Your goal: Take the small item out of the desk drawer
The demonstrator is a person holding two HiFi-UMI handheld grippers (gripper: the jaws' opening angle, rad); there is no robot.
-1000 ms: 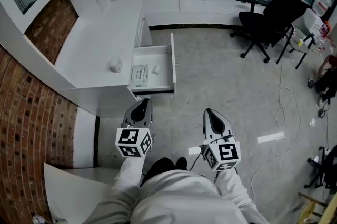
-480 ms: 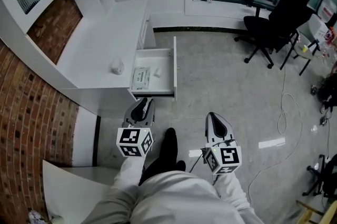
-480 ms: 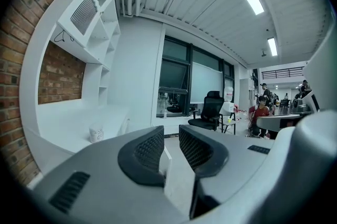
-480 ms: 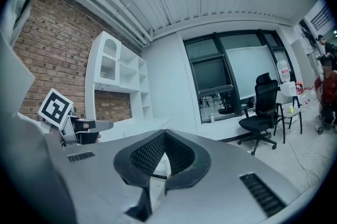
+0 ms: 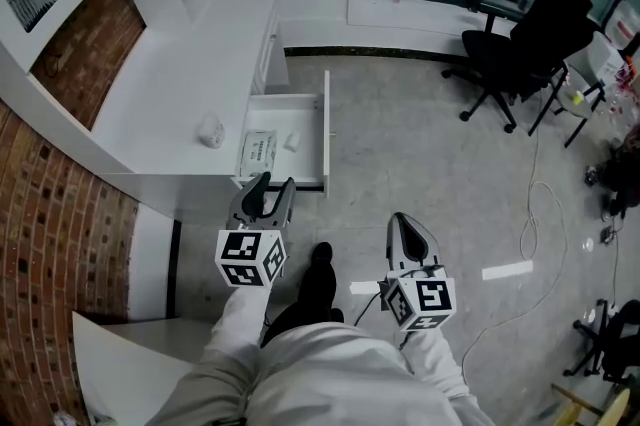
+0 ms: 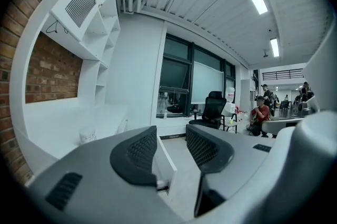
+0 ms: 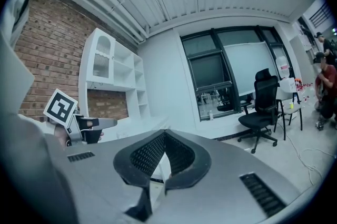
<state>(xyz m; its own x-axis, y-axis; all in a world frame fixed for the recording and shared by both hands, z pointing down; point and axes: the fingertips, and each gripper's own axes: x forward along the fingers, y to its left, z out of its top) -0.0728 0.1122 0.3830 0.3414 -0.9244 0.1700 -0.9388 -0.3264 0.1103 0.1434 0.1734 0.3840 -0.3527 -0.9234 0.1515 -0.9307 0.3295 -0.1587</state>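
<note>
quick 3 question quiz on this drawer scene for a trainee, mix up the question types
1. True or false: the drawer under the desk is shut.
2. How many things lie in the drawer?
3. The right gripper has its jaws: A together, with nothing between them; B wide apart; C clamped on a cable.

Key
1. False: it is pulled out.
2. Two: a flat packet and a small white item beside it.
3. A
</note>
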